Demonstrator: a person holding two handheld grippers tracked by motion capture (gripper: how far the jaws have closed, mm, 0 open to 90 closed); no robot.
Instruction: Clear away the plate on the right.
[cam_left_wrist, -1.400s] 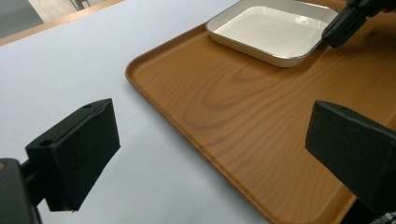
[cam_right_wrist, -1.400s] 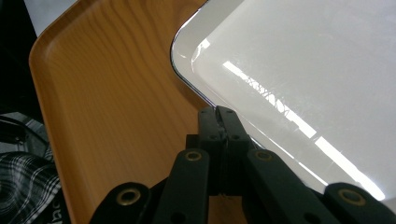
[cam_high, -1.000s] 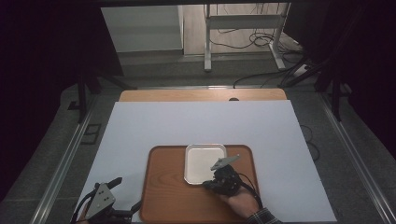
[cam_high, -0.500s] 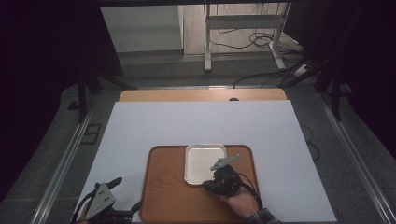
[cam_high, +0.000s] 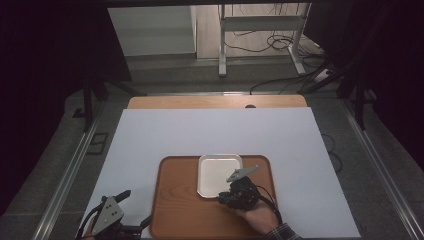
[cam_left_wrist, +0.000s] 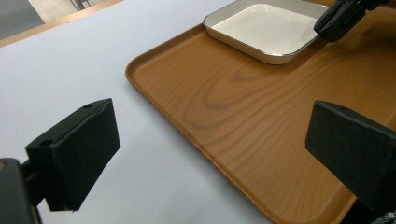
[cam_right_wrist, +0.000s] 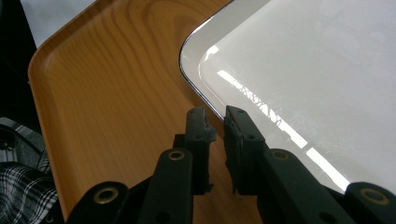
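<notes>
White square plate (cam_right_wrist: 317, 88) sits on the wooden tray (cam_right_wrist: 107, 79); the right gripper (cam_right_wrist: 215, 122) straddles its rim, its jaws just easing apart, releasing. Next, back away cleanly.

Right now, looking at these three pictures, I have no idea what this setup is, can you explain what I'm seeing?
A person at a table holds a two-jaw gripper in each hand. One camera looks down from above; two ride on the grippers. On the white table lies a wooden tray with a white square plate on it. The right gripper straddles the plate's rim with a narrow gap; its jaws have just been opening, so it looks released. The left gripper stands wide open beside the tray, holding nothing.
</notes>
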